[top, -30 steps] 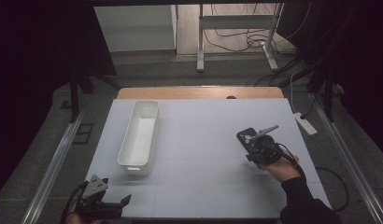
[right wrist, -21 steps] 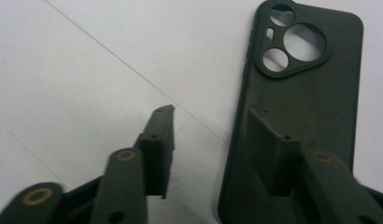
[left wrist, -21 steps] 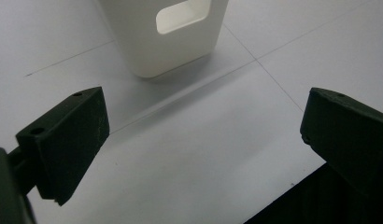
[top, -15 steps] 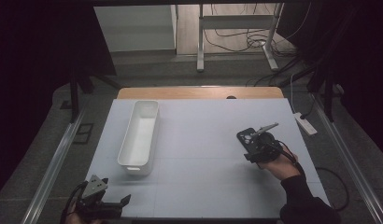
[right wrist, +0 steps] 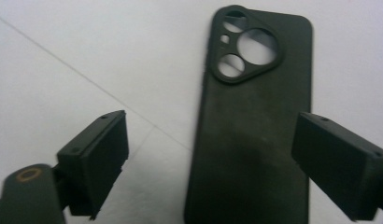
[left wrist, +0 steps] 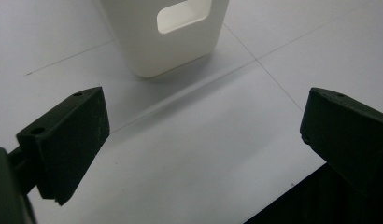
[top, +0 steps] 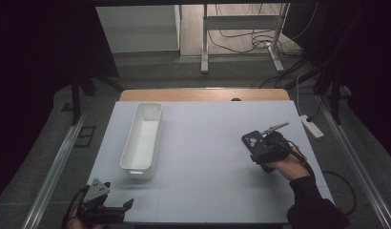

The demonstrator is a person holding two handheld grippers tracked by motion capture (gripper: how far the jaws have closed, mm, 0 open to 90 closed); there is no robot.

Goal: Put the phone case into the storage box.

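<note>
Black silicone or rubber, matte and faintly smudged, is what the phone case (right wrist: 255, 126) appears to be made of; it is seen lying flat on the white surface (top: 208, 143), back upward, with its camera cut-outs at the end farthest from the right gripper (right wrist: 213, 163). In the right gripper view the jaws are spread wide, one on each side of the case's near half; the right-hand jaw is seen at or slightly over the case's edge, while the left-hand jaw is kept well apart from it, and nothing is clamped. Whether either jaw touches the case cannot be told. In the high view the phone case (top: 251, 141) is found on the right part of the surface, with the right gripper (top: 256, 151) directly over its near end and a hand (top: 290, 166) in a dark sleeve behind it.

At the near left corner of the surface the left gripper (top: 127, 205) is held low, topped by its grey three-cornered plate. In the left gripper view its jaws are also opened wide, with bare surface between them and the dark edge of the surface beneath the right-hand jaw. Ahead of them, apart from the jaws, the short end of a white bin (left wrist: 166, 32) with a handle slot is seen; from above, the white bin (top: 142, 139) is shown as long and narrow, placed on the left half of the surface
</note>
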